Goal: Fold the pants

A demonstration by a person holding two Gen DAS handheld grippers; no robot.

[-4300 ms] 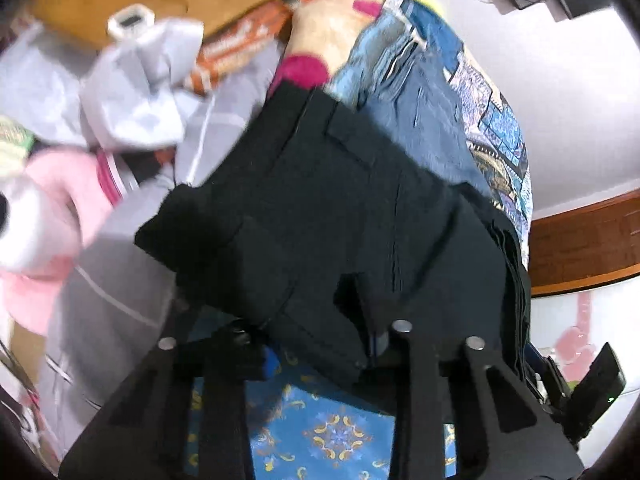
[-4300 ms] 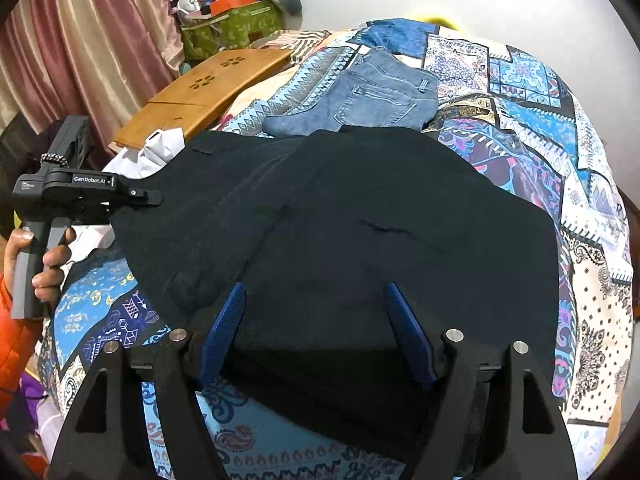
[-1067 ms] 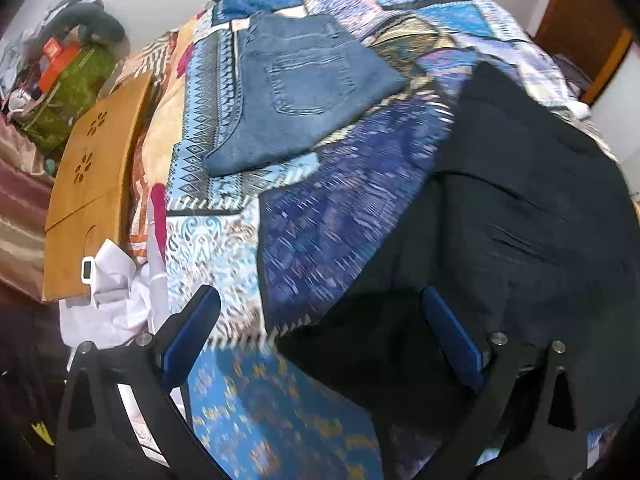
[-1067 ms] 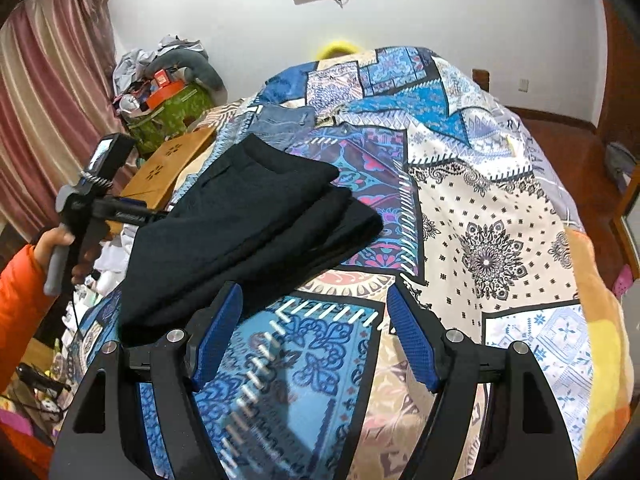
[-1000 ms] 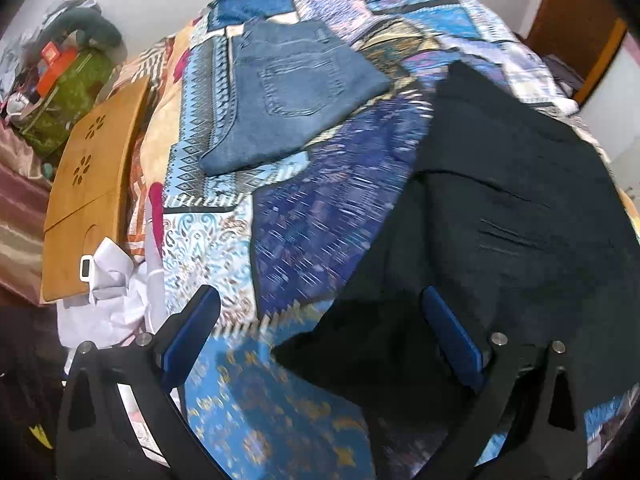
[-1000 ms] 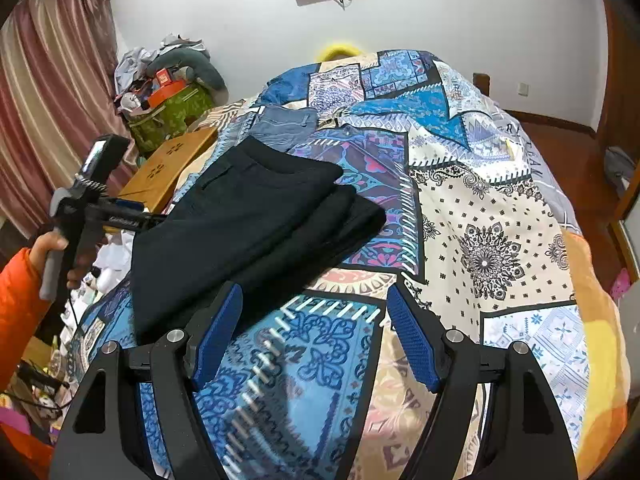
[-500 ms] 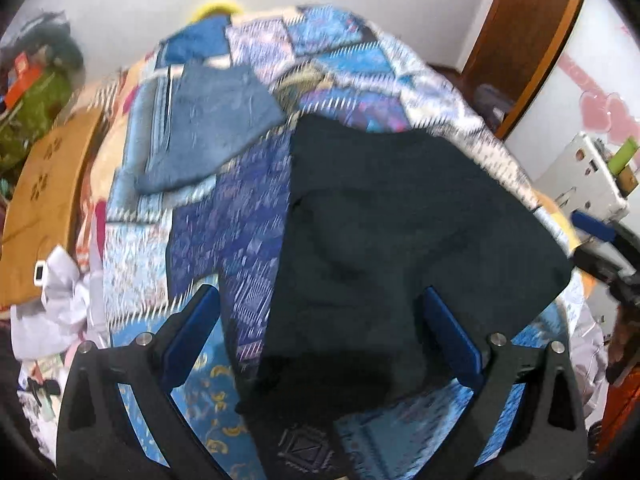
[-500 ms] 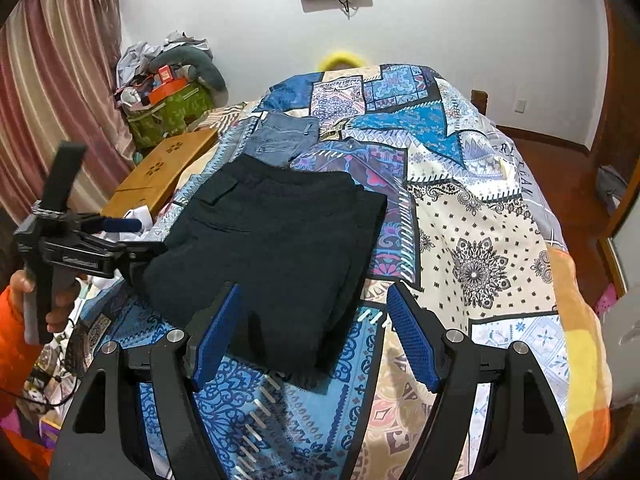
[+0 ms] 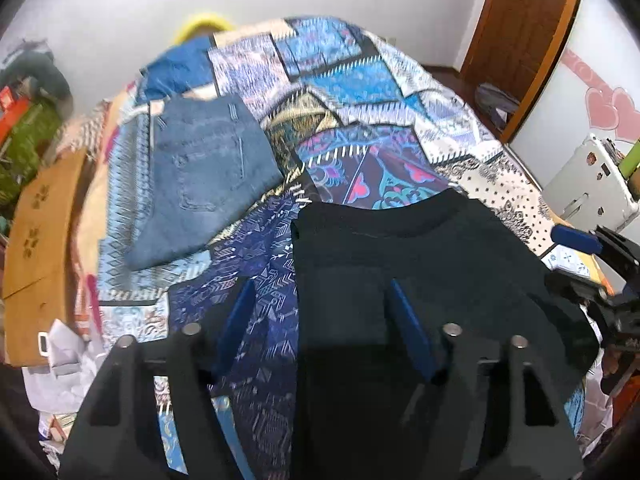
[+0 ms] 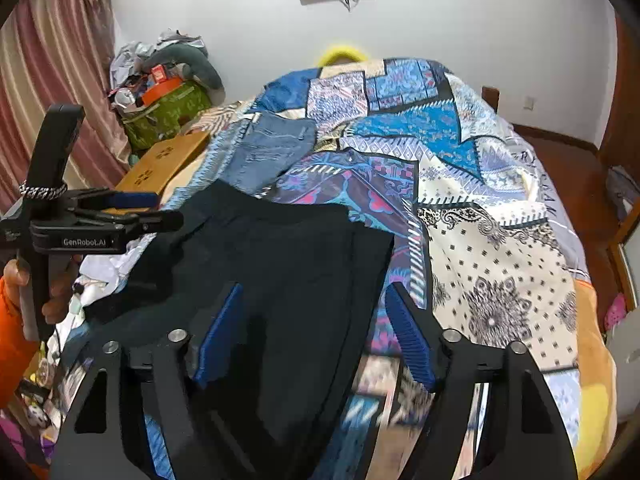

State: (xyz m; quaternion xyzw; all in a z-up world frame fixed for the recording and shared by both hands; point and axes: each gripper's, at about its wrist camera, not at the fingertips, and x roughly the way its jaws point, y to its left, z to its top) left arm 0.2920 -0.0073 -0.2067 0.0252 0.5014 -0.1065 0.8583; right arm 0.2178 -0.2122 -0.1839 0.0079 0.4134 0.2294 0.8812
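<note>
At the far left a wooden board (image 10: pixel 164 162) lies along the edge of the bed, with a green bag (image 10: pixel 168 114) piled with clutter behind it by the curtain (image 10: pixel 44 92). Next to the board, the left gripper (image 9: pixel 320 320) hangs over the near left part of the pants (image 10: pixel 272 272), its blue-padded fingers (image 9: pixel 236 320) spread wide with nothing between them; one finger is over the quilt (image 10: pixel 500 240), the other over the black cloth. A hand (image 10: pixel 48 284) in an orange sleeve holds its handle. The pants lie folded into a flat dark stack on the near side of the quilt, just ahead of both grippers. Beyond them, toward the wall, folded jeans (image 9: pixel 200 176) rest on the quilt, apart from the black stack. The right gripper (image 10: pixel 316 336) is over the pants' right edge, also wide open and empty, its left finger above the cloth and its right finger past the edge, above the patterned cover. Further right, a wooden door (image 9: pixel 524 28) stands in the corner.
</note>
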